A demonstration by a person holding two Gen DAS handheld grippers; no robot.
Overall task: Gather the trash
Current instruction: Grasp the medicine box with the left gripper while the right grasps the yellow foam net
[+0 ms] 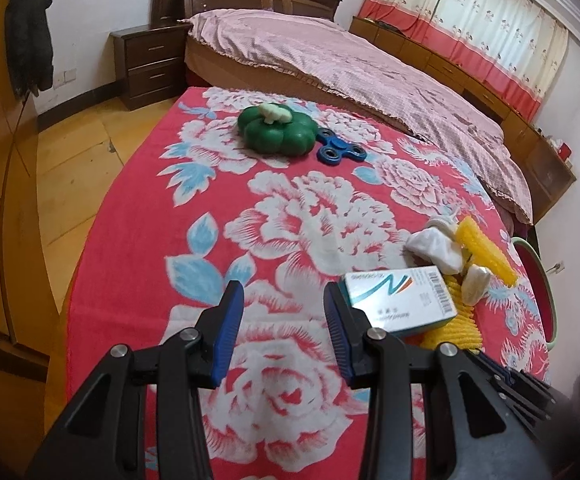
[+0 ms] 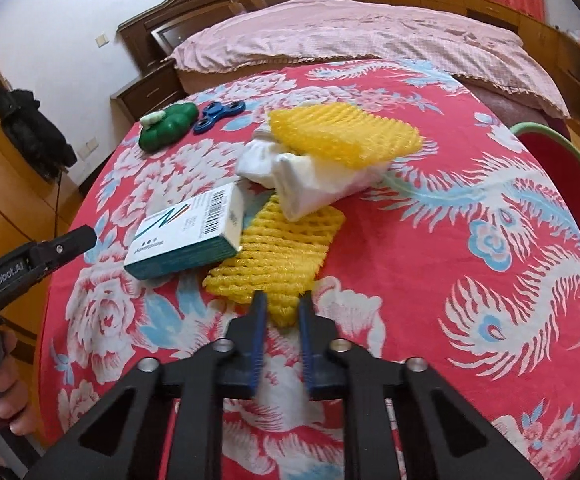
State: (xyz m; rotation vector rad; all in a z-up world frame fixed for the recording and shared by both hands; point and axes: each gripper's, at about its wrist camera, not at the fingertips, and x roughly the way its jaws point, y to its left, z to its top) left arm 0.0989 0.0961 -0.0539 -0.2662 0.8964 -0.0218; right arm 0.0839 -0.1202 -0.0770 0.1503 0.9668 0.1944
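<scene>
A white and teal cardboard box lies on the red floral cloth, partly on a yellow foam net. Crumpled white tissue lies behind it under a second yellow foam net. My right gripper is open, its jaws narrowly apart, with the near corner of the front net between the tips. My left gripper is open and empty just left of the box; it also shows at the left in the right wrist view.
A green toy pepper and a blue fidget spinner lie at the far end of the cloth. A red bin with a green rim stands at the right edge. A bed and nightstand lie beyond.
</scene>
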